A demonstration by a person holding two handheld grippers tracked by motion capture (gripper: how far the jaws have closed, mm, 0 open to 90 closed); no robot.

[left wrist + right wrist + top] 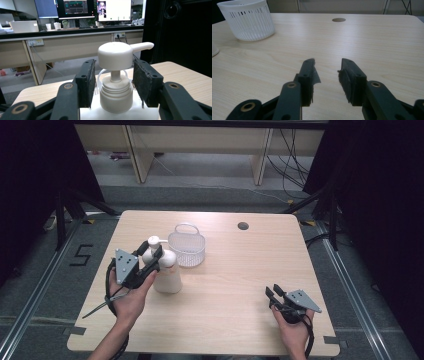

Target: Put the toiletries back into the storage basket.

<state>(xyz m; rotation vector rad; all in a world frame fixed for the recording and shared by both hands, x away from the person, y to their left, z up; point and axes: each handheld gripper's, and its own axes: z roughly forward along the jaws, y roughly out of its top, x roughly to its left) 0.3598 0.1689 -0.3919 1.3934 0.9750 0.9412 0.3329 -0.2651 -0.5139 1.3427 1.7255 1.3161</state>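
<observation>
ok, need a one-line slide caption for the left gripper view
Left gripper open, its jaws either side of the white pump bottle's collar without gripping it, nozzle pointing right.

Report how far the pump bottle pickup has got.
Done: left gripper is around the pump bottle's neck, jaws either side of the cap, not visibly pressing. In hand: closing the grip. Left: lifting it; it stands beside the basket. Right gripper rests open.
</observation>
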